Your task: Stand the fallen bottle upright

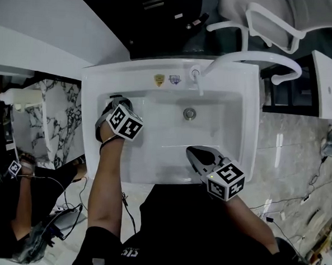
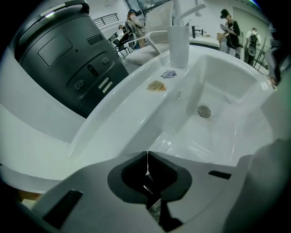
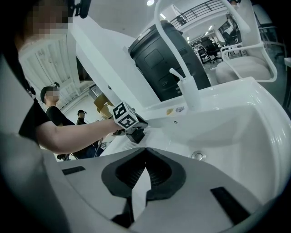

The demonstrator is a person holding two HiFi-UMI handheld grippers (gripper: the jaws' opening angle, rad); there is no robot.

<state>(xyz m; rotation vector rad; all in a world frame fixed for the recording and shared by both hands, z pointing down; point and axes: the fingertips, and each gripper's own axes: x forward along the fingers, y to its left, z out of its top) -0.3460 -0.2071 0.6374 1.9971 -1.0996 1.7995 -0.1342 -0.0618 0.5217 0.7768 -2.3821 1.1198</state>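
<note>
Over a white sink (image 1: 102, 80), the left gripper (image 1: 116, 106) points steeply down at the basin's left rim. Its fingers are pressed together at the tips, as the left gripper view (image 2: 148, 157) shows. Through the gap behind those tips lies a dark thing (image 2: 154, 210) with a pale label; whether it is the bottle cannot be told, and no view shows the bottle plainly.

The right gripper (image 1: 194, 153) hangs over the basin's near edge, its fingers (image 3: 145, 152) likewise closed on nothing. Its camera catches the left gripper (image 3: 135, 133) across the sink at the end of a bare forearm.

The drain (image 1: 189, 113) sits mid-basin below a white tap (image 1: 255, 56). A black machine (image 2: 68, 59) stands behind the sink, and people (image 2: 229, 27) stand in the room beyond.
</note>
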